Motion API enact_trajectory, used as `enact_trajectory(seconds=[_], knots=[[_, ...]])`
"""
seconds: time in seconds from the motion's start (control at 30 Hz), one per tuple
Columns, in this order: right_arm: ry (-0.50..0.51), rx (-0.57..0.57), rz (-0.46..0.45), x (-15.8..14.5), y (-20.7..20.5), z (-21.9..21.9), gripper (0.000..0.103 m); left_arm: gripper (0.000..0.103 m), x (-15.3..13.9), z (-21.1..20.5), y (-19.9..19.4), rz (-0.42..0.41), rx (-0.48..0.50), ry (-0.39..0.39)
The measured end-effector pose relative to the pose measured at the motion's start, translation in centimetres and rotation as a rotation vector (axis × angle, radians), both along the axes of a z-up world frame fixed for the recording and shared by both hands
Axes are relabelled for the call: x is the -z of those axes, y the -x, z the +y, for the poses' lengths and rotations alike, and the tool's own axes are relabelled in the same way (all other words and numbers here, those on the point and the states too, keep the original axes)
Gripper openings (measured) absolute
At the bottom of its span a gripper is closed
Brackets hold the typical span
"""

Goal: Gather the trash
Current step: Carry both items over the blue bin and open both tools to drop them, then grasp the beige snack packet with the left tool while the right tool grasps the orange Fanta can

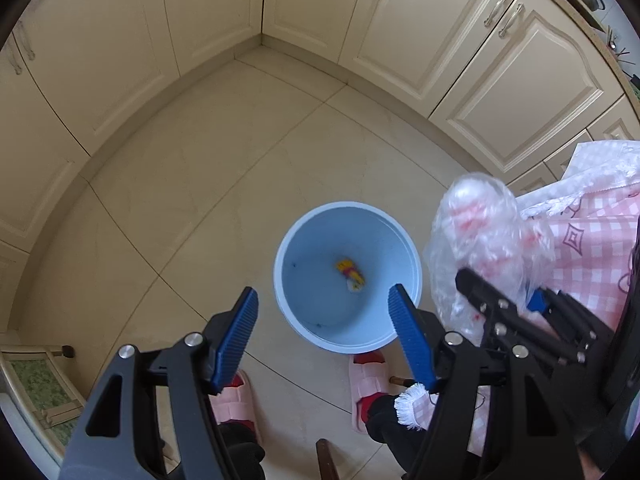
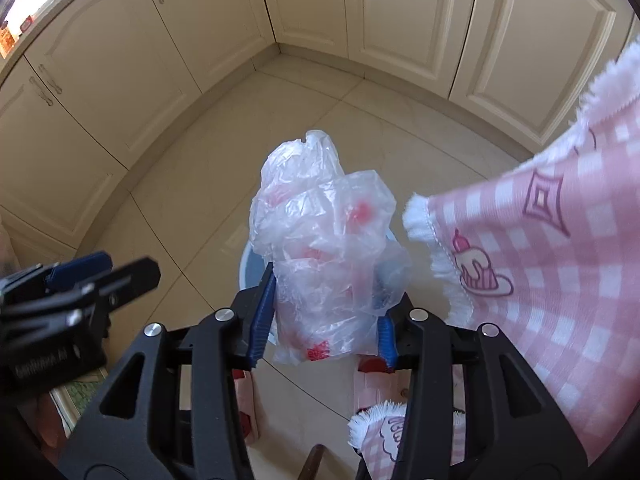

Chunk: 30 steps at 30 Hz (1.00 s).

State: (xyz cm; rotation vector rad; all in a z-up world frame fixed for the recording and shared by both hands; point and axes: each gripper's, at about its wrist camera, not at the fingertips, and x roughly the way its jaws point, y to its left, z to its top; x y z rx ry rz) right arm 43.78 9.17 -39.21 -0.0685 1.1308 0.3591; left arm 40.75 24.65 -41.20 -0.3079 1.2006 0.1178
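Note:
A round light-blue bin (image 1: 384,236) stands on the tiled floor with a small yellow wrapper (image 1: 350,274) at its bottom. My left gripper (image 1: 323,292) hangs open above the bin's near rim, with nothing between its blue pads. To its right, my right gripper (image 1: 502,286) is shut on a crumpled clear plastic bag (image 1: 480,224) with red print. In the right wrist view the bag (image 2: 324,220) bulges up between the pads of the right gripper (image 2: 326,280) and hides most of the bin (image 2: 252,268). The left gripper (image 2: 100,268) shows at the left edge.
A pink checked cloth with white fringe (image 2: 540,260) hangs close on the right (image 1: 592,240). Cream cabinet doors (image 1: 440,40) wall in the floor corner behind the bin. A person's feet in pink slippers (image 1: 368,376) stand just before the bin. A green mat (image 1: 36,384) lies lower left.

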Motion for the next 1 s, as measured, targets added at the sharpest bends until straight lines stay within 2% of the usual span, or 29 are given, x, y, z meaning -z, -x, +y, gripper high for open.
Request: enact_trajectory(seconds=[0.07,0.13,0.2,0.23,0.37,0.6,0.8,0.9,1.0], knots=[[-0.007,0.005,-0.024,-1.0,0.0,0.2,0.046,0.066,-0.7,0.1,0.3,-0.015,-0.002,-0.013],[-0.013,0.009,-0.056,-2.2,0.0,0.2,0.052,0.066,-2.0,0.0,0.7,-0.032,-0.006,-0.016],[-0.008,0.014,-0.086,-3.2,0.1,0.6,0.062,0.066,-3.1,-0.2,0.9,-0.052,-0.008,-0.015],[-0.011,0.015,-0.099,-3.8,0.2,0.7,0.063,0.066,-3.9,-0.4,1.2,-0.063,-0.007,-0.02],[-0.026,0.024,-0.147,-6.7,1.3,0.3,0.063,0.066,-7.0,-0.8,2.5,-0.111,-0.003,-0.032],[-0.059,0.066,-0.283,-14.3,5.6,-2.5,0.063,0.066,-13.8,-2.5,5.7,-0.234,0.016,-0.045],[-0.064,0.124,-0.445,-21.2,11.4,-7.7,0.064,0.068,-20.5,-6.8,9.2,-0.368,0.113,-0.047],[-0.05,0.183,-0.53,-24.3,14.8,-11.6,0.066,0.073,-23.2,-10.4,10.9,-0.426,0.188,-0.029],[-0.025,0.252,-0.586,-26.3,17.3,-16.5,0.067,0.074,-25.1,-14.8,12.2,-0.467,0.282,0.002]])
